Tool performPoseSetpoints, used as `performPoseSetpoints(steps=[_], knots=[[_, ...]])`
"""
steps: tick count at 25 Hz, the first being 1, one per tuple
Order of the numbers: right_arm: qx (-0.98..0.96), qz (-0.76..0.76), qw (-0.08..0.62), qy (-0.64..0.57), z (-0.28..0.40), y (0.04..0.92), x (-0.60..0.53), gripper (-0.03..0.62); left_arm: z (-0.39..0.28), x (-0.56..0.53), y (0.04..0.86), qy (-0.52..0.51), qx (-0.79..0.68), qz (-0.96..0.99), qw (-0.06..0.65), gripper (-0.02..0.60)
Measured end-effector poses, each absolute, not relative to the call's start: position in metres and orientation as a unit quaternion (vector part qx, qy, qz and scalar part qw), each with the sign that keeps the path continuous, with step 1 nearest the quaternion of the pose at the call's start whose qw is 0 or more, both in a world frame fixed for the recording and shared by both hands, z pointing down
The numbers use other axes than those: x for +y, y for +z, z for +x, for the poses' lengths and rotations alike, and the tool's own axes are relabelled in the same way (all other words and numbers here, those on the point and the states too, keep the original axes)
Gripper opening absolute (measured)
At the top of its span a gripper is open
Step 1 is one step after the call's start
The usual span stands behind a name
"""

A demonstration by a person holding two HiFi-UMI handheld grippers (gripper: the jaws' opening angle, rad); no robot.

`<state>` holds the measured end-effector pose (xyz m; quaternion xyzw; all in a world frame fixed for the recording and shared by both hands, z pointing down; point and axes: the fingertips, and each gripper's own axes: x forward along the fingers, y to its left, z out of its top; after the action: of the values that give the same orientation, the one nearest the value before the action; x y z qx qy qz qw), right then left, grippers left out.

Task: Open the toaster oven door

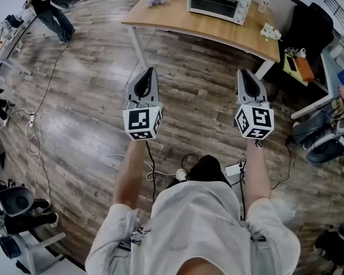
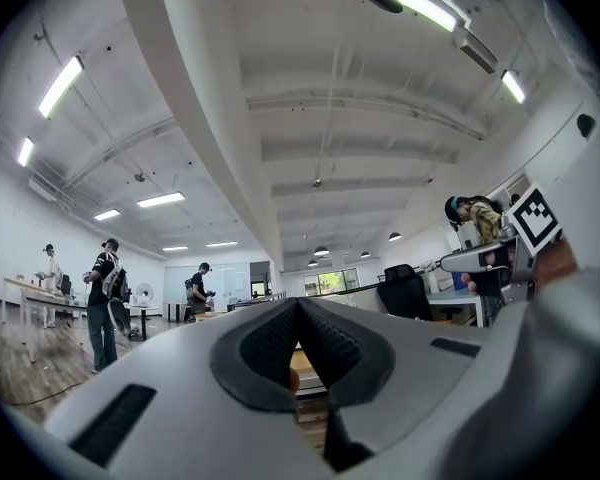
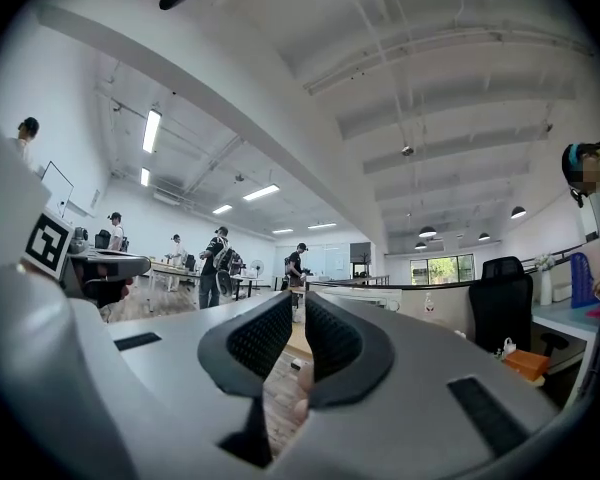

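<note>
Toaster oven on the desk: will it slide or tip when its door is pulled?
The toaster oven sits flat and wide on the wooden table, so tipping looks unlikely. Its body is mostly a windowed cavity, so probably light for its size; a door pull may drag it across the smooth tabletop. Its feet are too small to judge.

Toaster oven: no brand or dial print can be read.
Left marker cube: black-and-white square code patterns, no letters or digits.
Right marker cube: the same kind of patterns, no letters or digits.
Elsewhere: nothing readable.
</note>
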<state>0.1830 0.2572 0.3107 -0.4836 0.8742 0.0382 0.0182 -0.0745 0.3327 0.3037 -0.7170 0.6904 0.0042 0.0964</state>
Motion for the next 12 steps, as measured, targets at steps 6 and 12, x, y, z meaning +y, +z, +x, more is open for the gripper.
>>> performPoseSetpoints(steps=[6,12], knots=[[0.879,-0.476,0.019,0.026,0.179,0.320,0.236,0.136,-0.076,0.312,0.311,0.007,0.692,-0.716,0.093,0.014],[0.879,-0.476,0.014,0.018,0.174,0.331,0.187,0.183,-0.078,0.263,0.320,-0.006,0.692,-0.717,0.087,0.014]])
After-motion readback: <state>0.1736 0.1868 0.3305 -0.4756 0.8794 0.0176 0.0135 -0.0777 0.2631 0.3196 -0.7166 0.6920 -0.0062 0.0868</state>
